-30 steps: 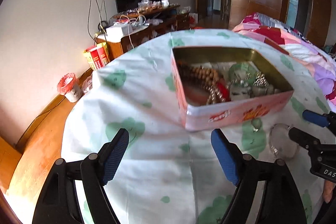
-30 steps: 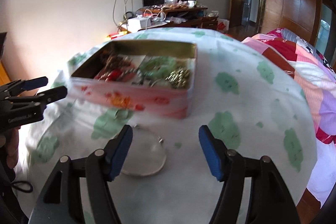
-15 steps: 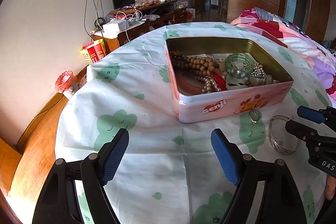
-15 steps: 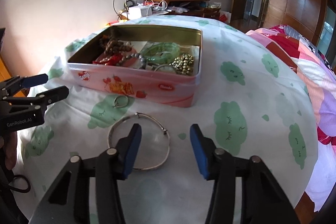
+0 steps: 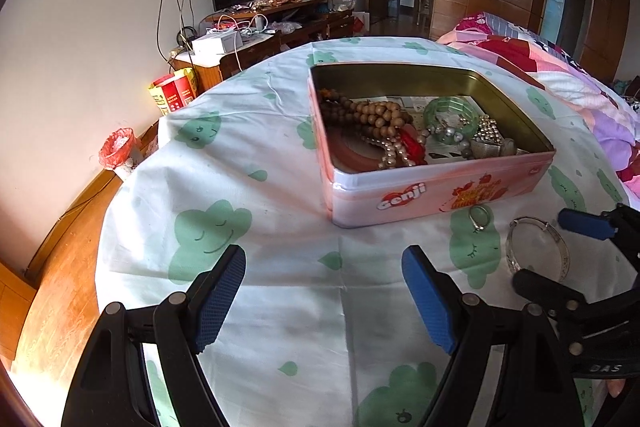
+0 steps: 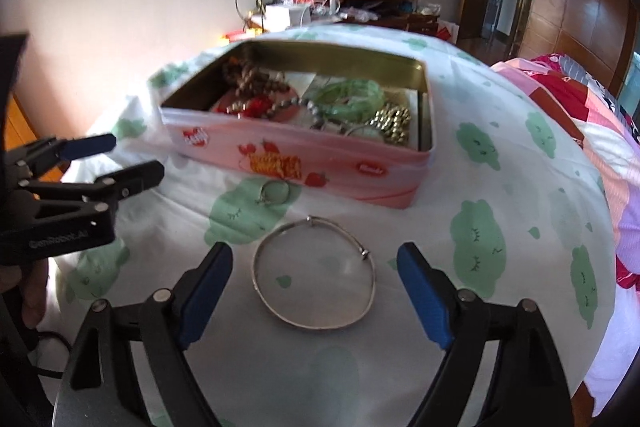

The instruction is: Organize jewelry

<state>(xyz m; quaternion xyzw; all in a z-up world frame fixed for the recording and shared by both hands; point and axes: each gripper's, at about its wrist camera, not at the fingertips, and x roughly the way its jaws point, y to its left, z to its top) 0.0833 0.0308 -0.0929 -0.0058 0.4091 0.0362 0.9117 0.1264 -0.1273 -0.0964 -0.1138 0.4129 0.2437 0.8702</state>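
A pink tin box [image 5: 436,193] [image 6: 296,157] stands open on the table and holds bead strings, a green bangle [image 5: 450,111] and several metal pieces. A silver bangle [image 6: 316,273] [image 5: 538,245] and a small silver ring [image 6: 274,191] [image 5: 479,217] lie on the cloth in front of the tin. My right gripper [image 6: 316,291] is open, its fingers on either side of the silver bangle, just short of it. My left gripper [image 5: 324,291] is open and empty above bare cloth, left of the tin's front corner.
The round table has a white cloth with green clouds [image 5: 208,231]. A bed with a pink quilt [image 5: 560,75] is on the right. A cluttered wooden cabinet [image 5: 260,31] and a small bin [image 5: 118,151] stand by the wall behind the table.
My right gripper narrowed its jaws half a second ago, then opened wide again and moved forward around the silver bangle. My left gripper has stayed nearly still.
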